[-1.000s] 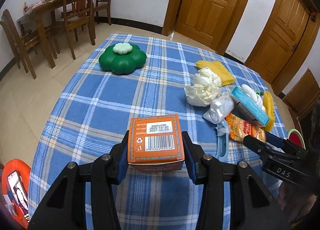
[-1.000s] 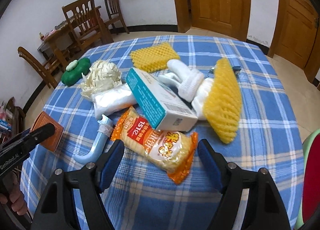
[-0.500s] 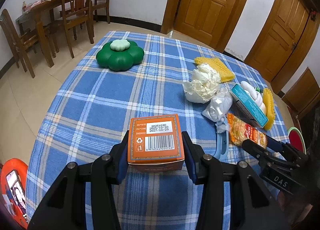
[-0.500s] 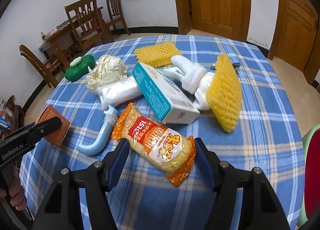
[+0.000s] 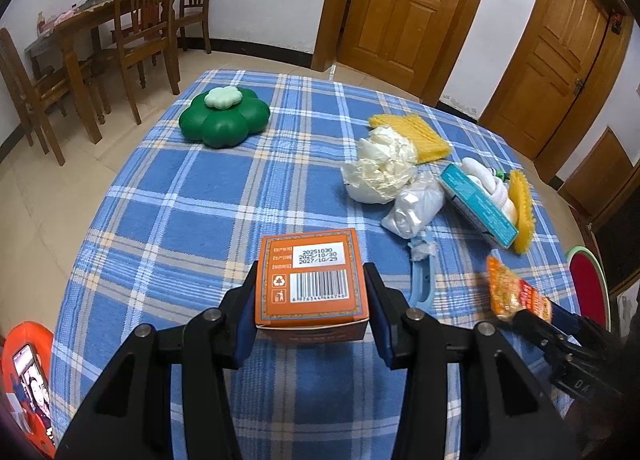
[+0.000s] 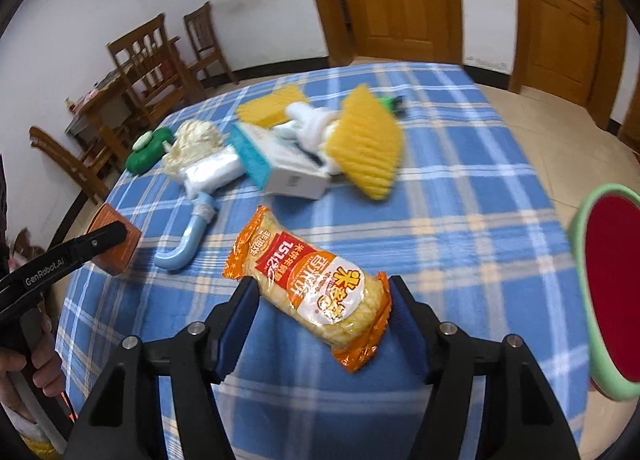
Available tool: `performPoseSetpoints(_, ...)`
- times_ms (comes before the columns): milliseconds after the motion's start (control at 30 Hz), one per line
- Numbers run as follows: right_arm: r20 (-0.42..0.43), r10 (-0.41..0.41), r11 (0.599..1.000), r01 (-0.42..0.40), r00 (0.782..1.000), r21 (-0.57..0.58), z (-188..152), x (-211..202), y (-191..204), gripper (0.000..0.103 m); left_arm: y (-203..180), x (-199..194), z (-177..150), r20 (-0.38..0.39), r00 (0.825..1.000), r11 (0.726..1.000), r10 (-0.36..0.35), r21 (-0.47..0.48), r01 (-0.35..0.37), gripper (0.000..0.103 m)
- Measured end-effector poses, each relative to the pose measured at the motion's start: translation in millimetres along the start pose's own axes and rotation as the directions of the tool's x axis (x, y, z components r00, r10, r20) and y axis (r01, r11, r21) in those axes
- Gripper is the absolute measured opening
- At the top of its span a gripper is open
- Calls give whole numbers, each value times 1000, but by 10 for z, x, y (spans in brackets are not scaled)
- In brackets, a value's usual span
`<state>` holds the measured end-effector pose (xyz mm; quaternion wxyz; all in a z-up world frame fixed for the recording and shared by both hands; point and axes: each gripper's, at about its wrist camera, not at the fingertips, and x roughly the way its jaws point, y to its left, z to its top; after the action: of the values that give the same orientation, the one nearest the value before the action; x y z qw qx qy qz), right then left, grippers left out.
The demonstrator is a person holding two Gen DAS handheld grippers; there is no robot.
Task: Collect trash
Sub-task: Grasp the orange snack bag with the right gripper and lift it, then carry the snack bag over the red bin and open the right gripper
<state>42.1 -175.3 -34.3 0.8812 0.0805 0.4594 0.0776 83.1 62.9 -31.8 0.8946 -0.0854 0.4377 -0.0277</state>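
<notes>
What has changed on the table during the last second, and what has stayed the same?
The right gripper closed in on the snack packet and took hold of it, lifting it away from the pile toward the near edge of the table. The left gripper keeps the orange box clamped as before. The teal box and blue hook have not moved.

- Even, soft indoor light; only faint shadows lie on the tablecloth (image 5: 192, 227).
- Fisheye bending curves the doors (image 5: 404, 7), with dark vignetted corners.
- The right wrist view shows motion blur across the trash pile (image 6: 320, 139).
</notes>
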Motion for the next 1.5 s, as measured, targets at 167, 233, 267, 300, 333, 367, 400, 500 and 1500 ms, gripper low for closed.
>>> performPoseSetpoints(167, 50, -58, 997, 55, 997, 55, -50, -209, -200, 68, -79, -53, -5, 8, 1000, 1000, -16, 15, 16, 48)
performPoseSetpoints(233, 65, -80, 994, 75, 995, 75, -55, -277, -276, 68, -127, -82, -9, 13, 1000, 999, -26, 26, 26, 48)
performPoseSetpoints(267, 74, -91, 992, 85, 993, 89, -60, -319, -322, 68, -144, -93, -8, 15, 999, 999, -31, 29, 31, 48)
performPoseSetpoints(300, 79, -98, 991, 90, 992, 97, -62, -346, -357, 68, -168, -106, -8, 17, 999, 999, -37, 33, 37, 48)
performPoseSetpoints(333, 85, -110, 989, 100, 990, 108, -66, -382, -398, 68, -195, -120, -9, 18, 999, 998, -45, 38, 44, 48)
performPoseSetpoints(367, 92, -120, 987, 109, 988, 118, -65, -415, -434, 68, -228, -135, -10, 19, 998, 998, -53, 44, 52, 48)
performPoseSetpoints(400, 98, -130, 985, 118, 987, 126, -65, -443, -466, 68, -249, -144, -9, 20, 998, 997, -56, 48, 55, 48)
performPoseSetpoints(500, 116, -156, 979, 138, 981, 149, -69, -535, -567, 68, -332, -177, -10, 24, 997, 996, -68, 64, 67, 48)
performPoseSetpoints(1500, 194, -328, 888, 232, 925, 397, -230, -1151, -1581, 68, -1648, -213, 134, -27, 969, 932, -244, 271, 242, 48)
